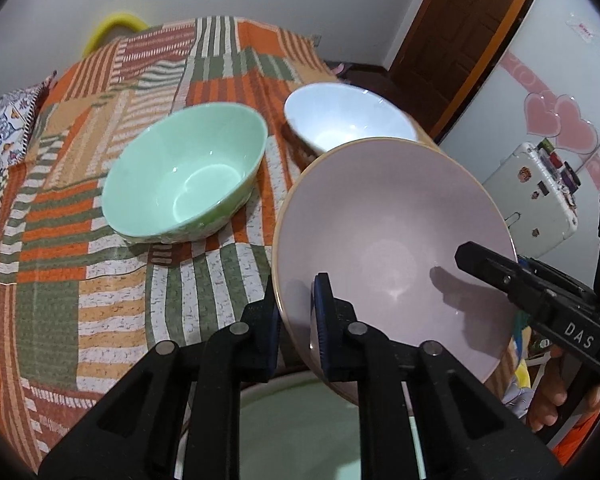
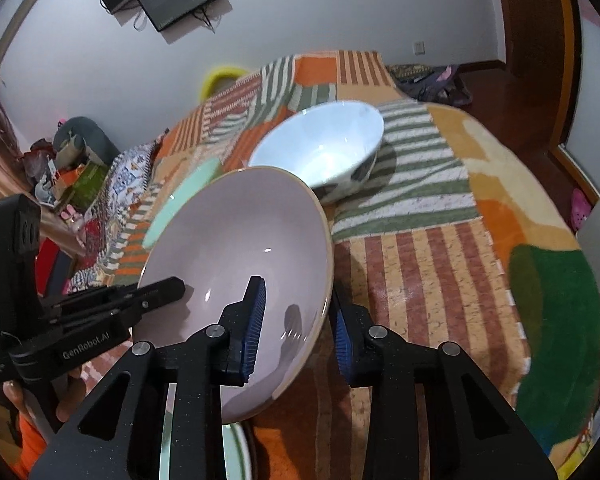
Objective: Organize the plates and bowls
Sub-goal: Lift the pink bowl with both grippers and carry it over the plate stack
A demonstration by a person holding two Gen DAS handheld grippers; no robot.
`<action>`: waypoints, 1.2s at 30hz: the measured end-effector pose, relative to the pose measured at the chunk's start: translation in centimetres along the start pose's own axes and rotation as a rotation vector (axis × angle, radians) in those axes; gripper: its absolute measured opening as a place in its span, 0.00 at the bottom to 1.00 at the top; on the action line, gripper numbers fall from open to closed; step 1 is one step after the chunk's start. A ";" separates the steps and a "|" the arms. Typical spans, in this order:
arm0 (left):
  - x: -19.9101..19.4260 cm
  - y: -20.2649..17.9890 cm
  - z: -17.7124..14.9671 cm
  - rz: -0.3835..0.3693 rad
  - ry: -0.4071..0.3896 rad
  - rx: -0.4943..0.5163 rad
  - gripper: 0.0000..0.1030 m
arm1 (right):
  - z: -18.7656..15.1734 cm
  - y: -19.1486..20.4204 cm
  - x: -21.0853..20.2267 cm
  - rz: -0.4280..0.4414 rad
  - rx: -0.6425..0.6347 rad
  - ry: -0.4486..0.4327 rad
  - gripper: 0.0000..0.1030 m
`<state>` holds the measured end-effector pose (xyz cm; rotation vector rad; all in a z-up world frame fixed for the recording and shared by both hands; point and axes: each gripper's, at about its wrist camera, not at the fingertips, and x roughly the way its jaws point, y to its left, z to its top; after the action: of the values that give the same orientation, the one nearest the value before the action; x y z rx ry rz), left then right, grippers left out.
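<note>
A pale pink bowl [image 1: 392,256] with a tan rim hangs tilted over the near end of the table, held from both sides. My left gripper [image 1: 296,320] is shut on its left rim, one blue pad inside and one outside. My right gripper [image 2: 300,328] is shut on the opposite rim of the pink bowl [image 2: 240,248]; in the left wrist view it reaches in from the right [image 1: 496,272]. A mint green bowl [image 1: 184,176] and a white bowl [image 1: 348,116] stand on the cloth behind. Under the pink bowl lies a green-centred dish [image 1: 300,432], mostly hidden.
A patchwork cloth [image 1: 80,280] in orange, green and white covers the table. A yellow object [image 1: 116,26] shows past the far edge. To the right are a wooden door [image 1: 460,32], a white fridge [image 1: 560,80] and a person's hand [image 1: 556,392].
</note>
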<state>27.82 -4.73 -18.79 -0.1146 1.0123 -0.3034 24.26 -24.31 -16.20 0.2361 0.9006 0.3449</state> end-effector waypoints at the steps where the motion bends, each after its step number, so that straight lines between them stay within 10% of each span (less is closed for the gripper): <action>1: -0.6 -0.2 0.0 -0.003 -0.009 0.001 0.15 | 0.1 0.1 -0.3 0.001 -0.002 -0.008 0.28; 36: -16.7 5.9 -9.6 0.116 -0.208 -0.108 0.15 | -3.5 12.2 -2.6 0.114 -0.232 -0.040 0.28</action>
<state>12.57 6.34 -11.58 -0.1804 0.8255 -0.1279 17.66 -13.94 -12.24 0.0797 0.8018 0.5444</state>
